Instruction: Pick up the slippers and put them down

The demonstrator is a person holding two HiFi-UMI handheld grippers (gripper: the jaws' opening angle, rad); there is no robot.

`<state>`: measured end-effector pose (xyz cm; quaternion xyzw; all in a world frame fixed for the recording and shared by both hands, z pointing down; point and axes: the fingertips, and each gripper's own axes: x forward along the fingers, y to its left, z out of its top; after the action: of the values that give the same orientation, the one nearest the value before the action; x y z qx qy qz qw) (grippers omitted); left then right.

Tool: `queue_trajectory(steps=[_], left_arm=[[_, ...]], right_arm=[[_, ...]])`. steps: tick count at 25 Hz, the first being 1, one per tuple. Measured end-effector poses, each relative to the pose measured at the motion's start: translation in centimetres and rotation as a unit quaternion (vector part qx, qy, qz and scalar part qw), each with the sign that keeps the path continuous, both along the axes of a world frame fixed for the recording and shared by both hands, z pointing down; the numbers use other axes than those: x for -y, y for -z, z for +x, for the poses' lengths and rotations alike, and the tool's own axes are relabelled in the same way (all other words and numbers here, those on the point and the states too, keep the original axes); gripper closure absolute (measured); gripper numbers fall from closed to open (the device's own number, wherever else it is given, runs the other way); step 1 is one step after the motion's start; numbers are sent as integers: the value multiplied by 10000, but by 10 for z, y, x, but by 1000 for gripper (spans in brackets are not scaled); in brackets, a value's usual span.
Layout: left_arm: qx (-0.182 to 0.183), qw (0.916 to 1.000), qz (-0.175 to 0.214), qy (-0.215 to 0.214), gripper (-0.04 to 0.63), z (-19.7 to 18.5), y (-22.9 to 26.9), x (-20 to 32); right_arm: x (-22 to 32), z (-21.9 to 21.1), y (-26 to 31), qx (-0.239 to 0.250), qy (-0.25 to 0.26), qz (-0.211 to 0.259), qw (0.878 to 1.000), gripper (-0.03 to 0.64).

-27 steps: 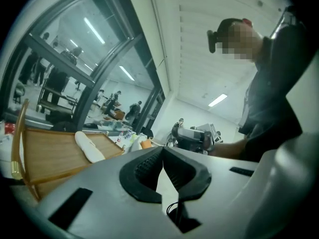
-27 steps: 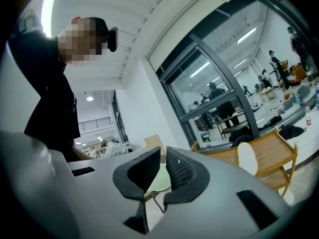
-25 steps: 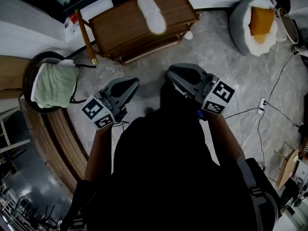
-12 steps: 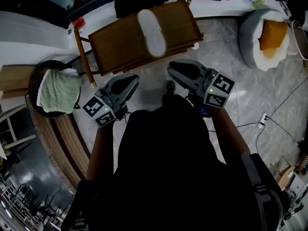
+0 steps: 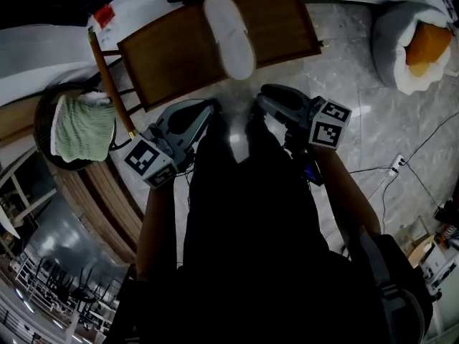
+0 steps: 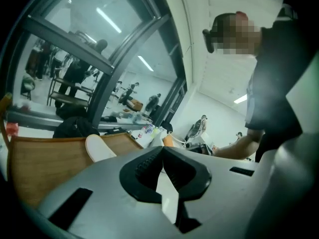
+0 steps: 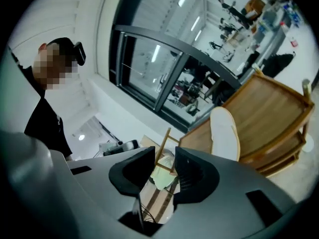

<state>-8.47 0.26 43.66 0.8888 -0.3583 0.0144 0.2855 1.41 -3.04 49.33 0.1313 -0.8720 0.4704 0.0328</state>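
One white slipper lies on top of a low wooden table, straight ahead of both grippers. The left gripper view shows it left of the jaws, the right gripper view to their right. My left gripper is by the table's near edge, short of the slipper; its tips meet with nothing in them. My right gripper is beside it, just off the table's edge. Its jaws are opening, a narrow gap between them and nothing in it.
A dark round basket with a green towel stands at the left, next to a wooden stick leaning by the table. A white beanbag with an orange cushion sits at the right. Cables run over the grey floor.
Both grippers have moved forward and down toward the table, which now fills more of the head view. The slipper has stayed on the table.
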Motion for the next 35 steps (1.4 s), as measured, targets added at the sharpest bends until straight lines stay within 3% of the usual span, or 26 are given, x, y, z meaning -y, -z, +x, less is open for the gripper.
queue_trajectory(steps=[4,8,13,21,30,33,35], left_arm=[[-261,9994,-230,-41,584,3,-48,14],[-243,9987,-422,-177,584,6,-94,16],[-445,9974,-544,-152,584,5,-133,35],[-578,9981,-136,-161,584,3,-133,53],[-773,9967,-117,-196,584,13,-145,49],[-742,9968,-160,-231,584,13,-152,49],[-738,9968,-200,-229,584,11,-157,48]], right_arm=[[-2,-13,-81,-31,5,-888,9960,474],[-12,-15,-136,88,-400,-1883,9813,449],[-4,-21,-164,576,-824,-2455,9642,439],[16,-38,-178,1071,-965,-2560,9559,439],[21,-38,-179,1133,-956,-2692,9516,445],[21,-36,-184,931,-922,-2594,9568,539],[20,-36,-186,874,-884,-2566,9585,543]])
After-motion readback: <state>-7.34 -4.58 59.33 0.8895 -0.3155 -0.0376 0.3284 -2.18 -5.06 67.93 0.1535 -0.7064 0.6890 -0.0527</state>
